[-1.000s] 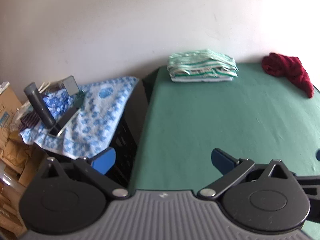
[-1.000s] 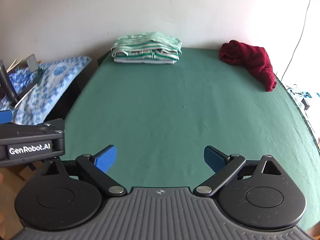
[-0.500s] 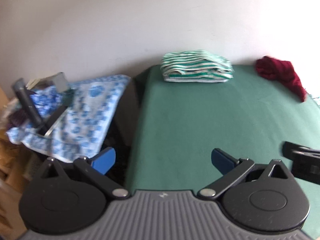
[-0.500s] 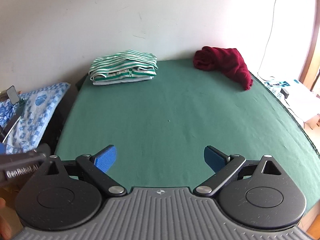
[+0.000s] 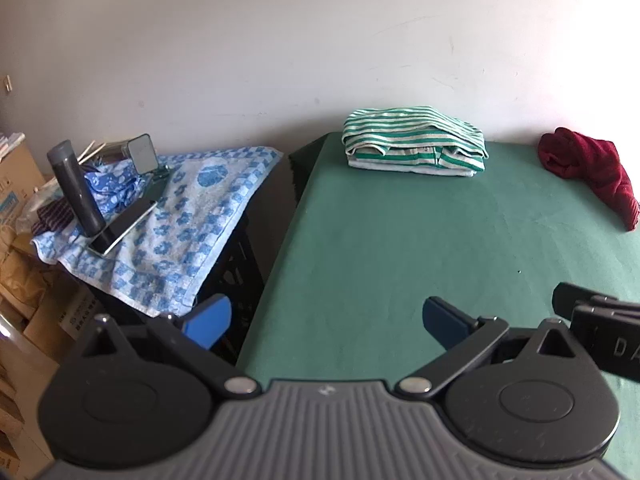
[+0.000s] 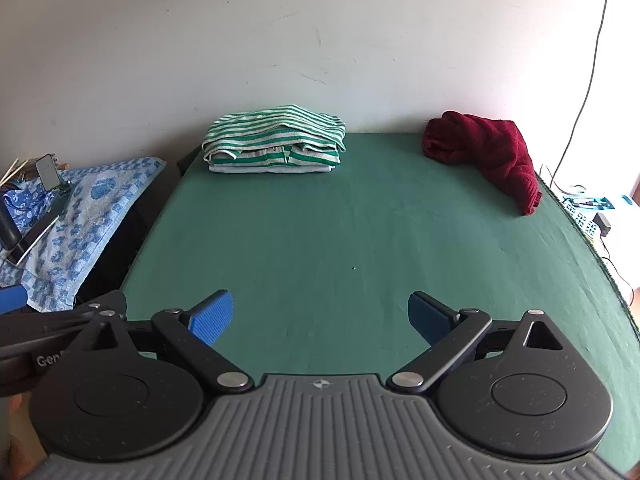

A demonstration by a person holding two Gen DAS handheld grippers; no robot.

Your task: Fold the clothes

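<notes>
left tool (image 5: 326, 320) wide open, empty, over near-left bench edge | right tool (image 6: 320, 316) wide open, empty | striped clothes (image 6: 274, 142) folded, stacked at far bench (image 6: 360, 240) edge by wall | red garment (image 6: 486, 156) crumpled at far-right corner, well apart

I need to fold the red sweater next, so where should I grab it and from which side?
Probably the tail end of the red sweater, which trails toward the table's right edge. It lies flatter there than the bunched heap by the wall. Coming in with the open right gripper from the front right looks easiest; that side is unobstructed.
</notes>
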